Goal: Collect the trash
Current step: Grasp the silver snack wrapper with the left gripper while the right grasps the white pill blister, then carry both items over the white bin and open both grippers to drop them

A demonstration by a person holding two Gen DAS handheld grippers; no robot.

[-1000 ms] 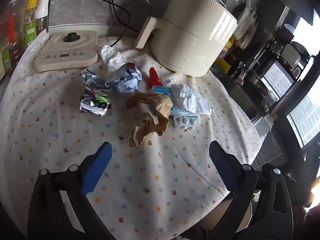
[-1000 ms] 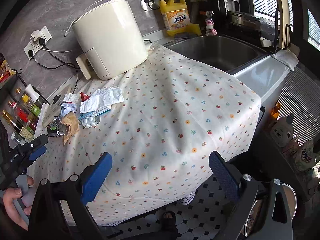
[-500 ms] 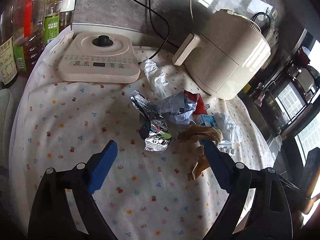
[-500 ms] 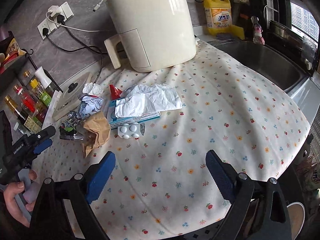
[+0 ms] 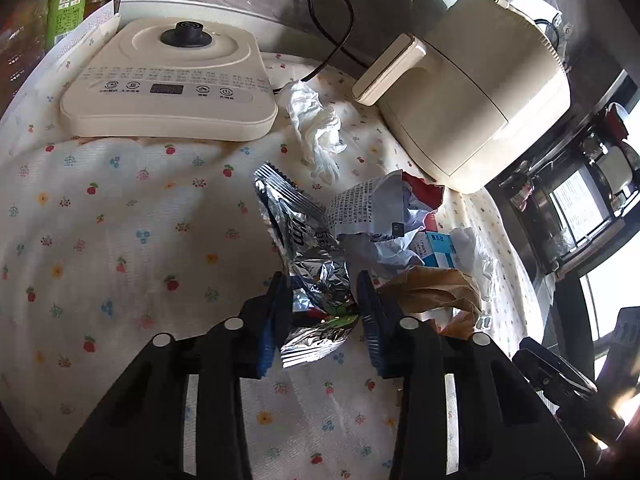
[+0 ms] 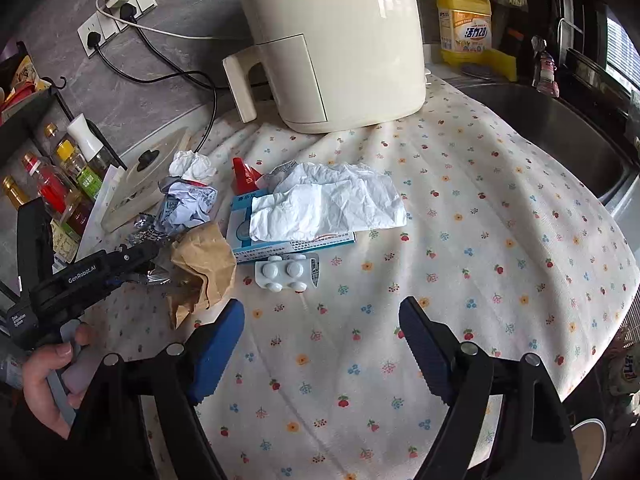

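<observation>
Between the blue pads of the left gripper (image 5: 322, 312), a crumpled silver foil wrapper (image 5: 308, 264) is sitting on the flowered tablecloth (image 5: 120, 240). The jaws have just been closing and are now standing narrow around it, the pads lying against its shiny creased sides, though whether they are truly pressing it I cannot tell. The wrapper is showing dark print and a bit of green and red near its lower edge, and its serrated end is sticking out toward 11 o'clock. At 2 o'clock from it, a balled printed paper (image 5: 376, 216) is leaning against the foil. At 3 o'clock, a wrinkled brown paper bag (image 5: 436, 288) is lying just beside the right pad. Toward 12 o'clock, a white tissue (image 5: 316, 128) is resting near a cream cooking plate (image 5: 168, 80) and a cream air fryer (image 5: 472, 88).

On the other side, the right gripper (image 6: 320, 332) is hovering over bare cloth, its jaws having just been closing a little but gaping wide with nothing between them. At 12 o'clock from it, a pill blister (image 6: 286, 272) is lying, with a blue medicine box (image 6: 292, 242) under a large white crumpled paper (image 6: 328, 200) beyond. At 9 o'clock, a hand (image 6: 52, 384) is gripping the left tool.
</observation>
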